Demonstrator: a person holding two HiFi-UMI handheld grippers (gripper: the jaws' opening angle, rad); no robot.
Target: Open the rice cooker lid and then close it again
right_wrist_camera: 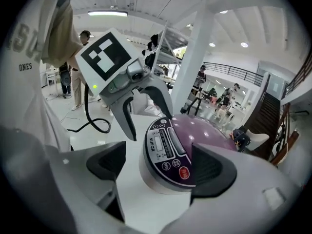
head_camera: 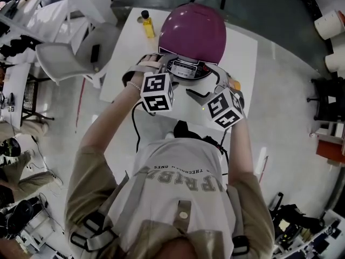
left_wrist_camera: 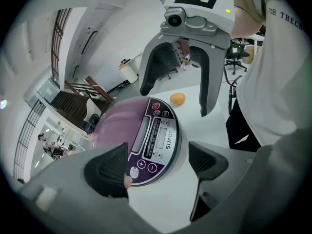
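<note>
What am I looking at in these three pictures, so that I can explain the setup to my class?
A person holds a two-jaw gripper in each hand; the marker cubes are part of them. One picture comes from a head camera looking down; the other two from cameras riding on the left gripper and right gripper, looking along their jaws. On the white table stand a closed purple rice cooker, a yellow bottle and a small orange object. Both grippers are open near the cooker's control panel and hold nothing.

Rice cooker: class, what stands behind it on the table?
A yellow bottle with a dark cap stands behind its left side. The table behind the purple lid is hidden.
</note>
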